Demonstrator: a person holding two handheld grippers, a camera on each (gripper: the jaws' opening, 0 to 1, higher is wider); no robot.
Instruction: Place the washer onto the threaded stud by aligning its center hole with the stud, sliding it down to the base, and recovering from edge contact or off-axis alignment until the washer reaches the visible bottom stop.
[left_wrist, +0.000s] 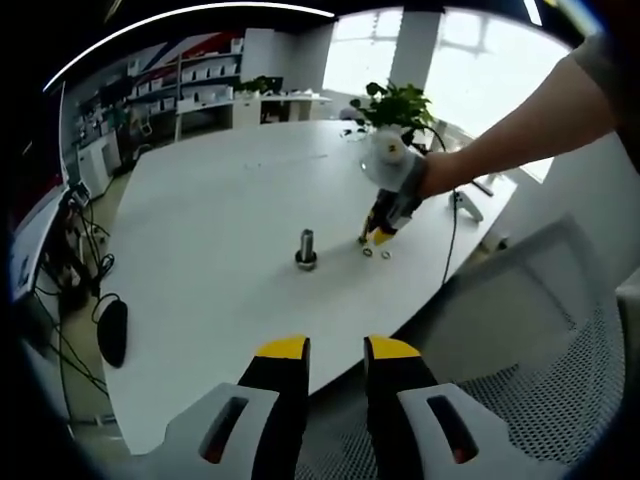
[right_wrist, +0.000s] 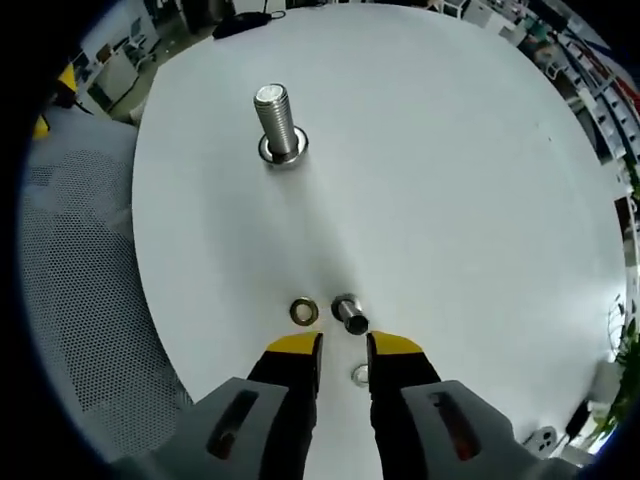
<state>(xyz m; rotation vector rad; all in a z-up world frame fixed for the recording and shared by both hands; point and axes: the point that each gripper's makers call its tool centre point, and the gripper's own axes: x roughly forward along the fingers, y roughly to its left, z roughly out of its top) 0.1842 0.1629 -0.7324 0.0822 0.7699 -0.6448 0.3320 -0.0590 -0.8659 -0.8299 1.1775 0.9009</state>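
The right hand-held gripper (right_wrist: 343, 351) hovers low over the table (right_wrist: 450, 200), jaws narrowly parted and empty, a washer (right_wrist: 360, 375) lying between its tips; this looks like the pickup step. Just beyond lie a brass ring (right_wrist: 304, 311) and a nut (right_wrist: 349, 312), seemingly. Farther off the stud (right_wrist: 277, 122) stands upright. Next: close on the washer's rim, lift, centre it over the stud. No containers. The left hand-held gripper (left_wrist: 335, 350) waits empty, slightly open.

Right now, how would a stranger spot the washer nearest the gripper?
Start at the white table and find the right gripper. A flat silvery washer lies between its yellow tips. Unlike the brass-coloured ring and the small steel cylinder just ahead, it sits inside the jaws.
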